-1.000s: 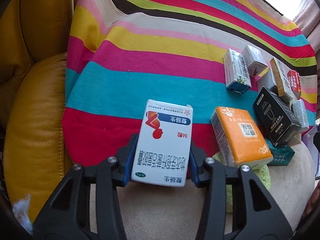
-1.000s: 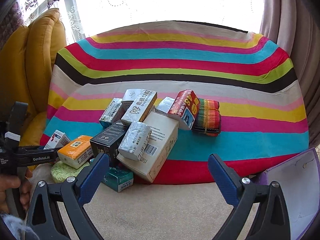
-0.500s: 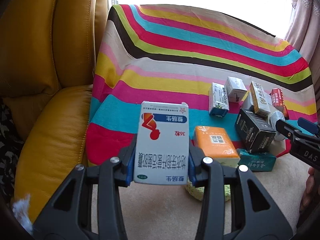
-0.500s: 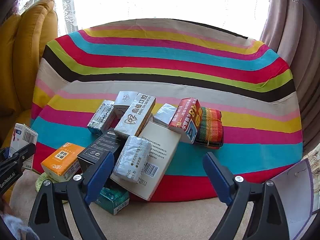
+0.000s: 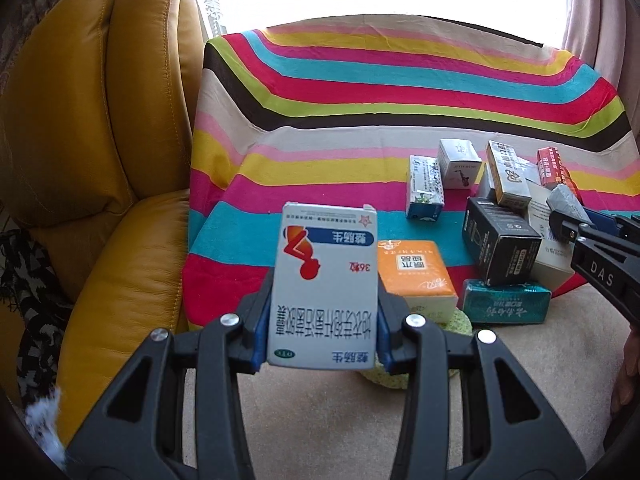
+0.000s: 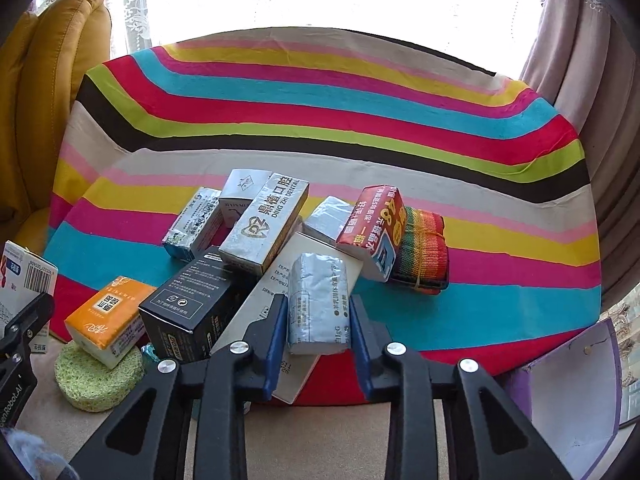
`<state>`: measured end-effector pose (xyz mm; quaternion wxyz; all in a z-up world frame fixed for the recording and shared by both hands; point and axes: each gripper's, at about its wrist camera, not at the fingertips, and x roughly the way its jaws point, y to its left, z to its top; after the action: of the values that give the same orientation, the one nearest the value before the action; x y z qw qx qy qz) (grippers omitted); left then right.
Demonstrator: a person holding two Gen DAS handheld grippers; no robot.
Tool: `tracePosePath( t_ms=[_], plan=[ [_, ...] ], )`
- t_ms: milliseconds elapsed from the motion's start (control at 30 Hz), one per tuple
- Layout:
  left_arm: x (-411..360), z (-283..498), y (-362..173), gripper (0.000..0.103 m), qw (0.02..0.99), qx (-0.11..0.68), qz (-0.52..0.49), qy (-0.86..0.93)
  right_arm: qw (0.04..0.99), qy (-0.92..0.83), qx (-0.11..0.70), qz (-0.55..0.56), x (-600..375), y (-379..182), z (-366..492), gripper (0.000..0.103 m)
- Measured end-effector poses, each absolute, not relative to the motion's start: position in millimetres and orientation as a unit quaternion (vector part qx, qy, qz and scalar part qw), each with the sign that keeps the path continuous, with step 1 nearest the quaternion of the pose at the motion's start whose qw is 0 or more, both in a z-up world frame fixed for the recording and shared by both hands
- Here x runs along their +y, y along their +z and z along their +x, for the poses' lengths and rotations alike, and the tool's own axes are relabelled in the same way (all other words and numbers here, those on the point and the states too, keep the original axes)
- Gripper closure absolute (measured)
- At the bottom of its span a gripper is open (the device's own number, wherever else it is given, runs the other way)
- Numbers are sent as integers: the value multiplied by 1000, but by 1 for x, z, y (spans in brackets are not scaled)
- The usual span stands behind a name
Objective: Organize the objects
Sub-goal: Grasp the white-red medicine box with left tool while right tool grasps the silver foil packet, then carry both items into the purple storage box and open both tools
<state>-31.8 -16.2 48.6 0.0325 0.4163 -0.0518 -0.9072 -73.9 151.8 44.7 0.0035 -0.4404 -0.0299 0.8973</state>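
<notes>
My left gripper (image 5: 322, 332) is shut on a white medicine box (image 5: 326, 284) with a blue band and red figure, held upright above the sofa seat's front left; it also shows in the right wrist view (image 6: 26, 280). My right gripper (image 6: 318, 320) has its jaws close around a silver foil packet (image 6: 318, 300) that lies on a large white box (image 6: 288, 312) in the pile; the pads sit against its sides. In the left wrist view the right gripper (image 5: 576, 224) reaches in from the right at the packet (image 5: 564, 200).
A striped cloth (image 6: 320, 120) covers the sofa. The pile holds an orange box (image 6: 106, 316) on a green sponge (image 6: 96, 380), a black box (image 6: 192, 308), a silver dental box (image 6: 266, 228), a red packet (image 6: 374, 228), a woven roll (image 6: 424, 250), a teal box (image 5: 504, 306). A yellow leather cushion (image 5: 80, 120) stands left.
My right gripper moved forward into the pile and closed around the silver foil packet. My left gripper lifted and drew back with the white medicine box.
</notes>
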Motion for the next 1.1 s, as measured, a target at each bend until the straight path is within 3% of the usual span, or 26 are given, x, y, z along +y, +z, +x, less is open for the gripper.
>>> tracePosePath(
  t_ms=[1100],
  plan=[
    [118,10,62,57,-39,-139,405,-903,18,912,82,-402,260,55,10,72]
  ],
)
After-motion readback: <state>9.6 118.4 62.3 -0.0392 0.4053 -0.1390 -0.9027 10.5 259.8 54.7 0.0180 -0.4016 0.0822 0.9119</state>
